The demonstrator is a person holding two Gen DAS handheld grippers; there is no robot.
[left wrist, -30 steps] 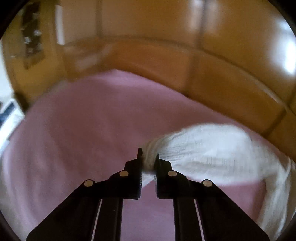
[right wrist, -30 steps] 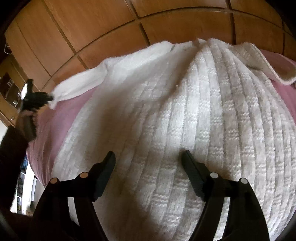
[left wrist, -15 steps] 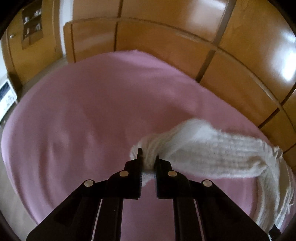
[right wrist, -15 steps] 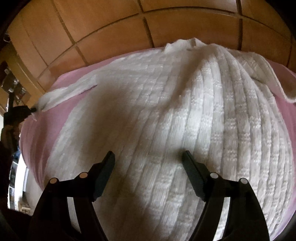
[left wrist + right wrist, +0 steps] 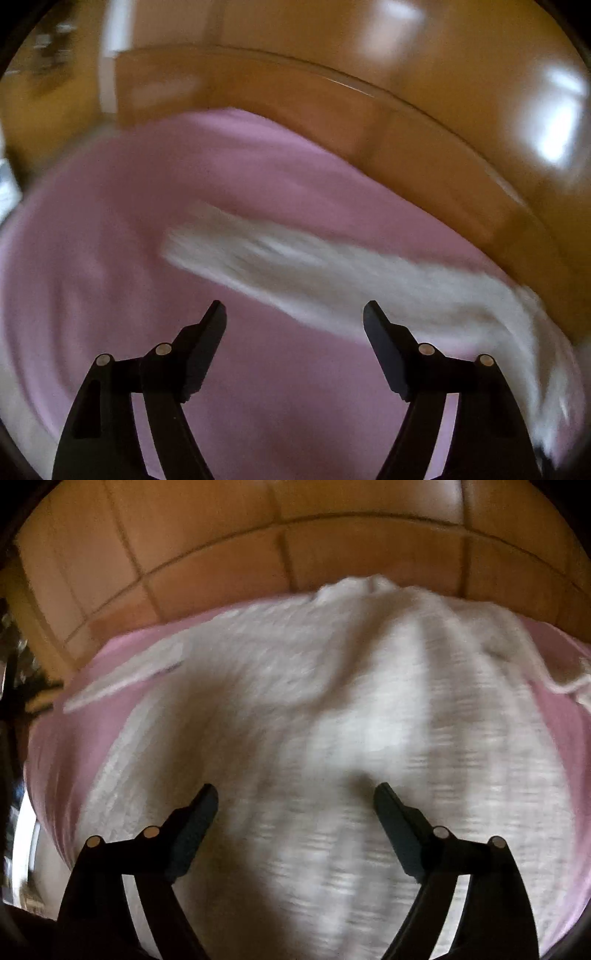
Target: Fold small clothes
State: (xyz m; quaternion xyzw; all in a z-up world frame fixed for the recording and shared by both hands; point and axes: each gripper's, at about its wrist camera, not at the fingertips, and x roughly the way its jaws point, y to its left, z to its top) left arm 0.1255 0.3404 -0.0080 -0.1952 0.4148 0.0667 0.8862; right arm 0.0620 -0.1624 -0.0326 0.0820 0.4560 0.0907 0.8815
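Evidently the spreading-out step is in hand: a white knitted sweater [image 5: 332, 738] lies flat on a pink bedcover [image 5: 110, 240], with a wooden panelled wall [image 5: 221, 535] beyond it. The left gripper [image 5: 294, 314] has its jaws opening and nothing between them; the sweater's left sleeve [image 5: 295, 269] lies stretched across the cover just ahead of its fingertips and runs off to their right, toward the garment's body. The picture is blurred, so whether the cuff lies quite flat cannot be told. The right gripper [image 5: 295, 797] hovers over the lower middle of the sweater's body, its jaws also opening, pads apart from the knit and gripping nothing. The collar lies far ahead of this claw, by the wall; the right sleeve [image 5: 554, 664] sits ahead and to its right, bunched near the cover's edge. By this reading no fold is made yet. The next move probably calls for a pinch on a sleeve or a side hem, low enough to catch the thick knit, then a carry across the body.
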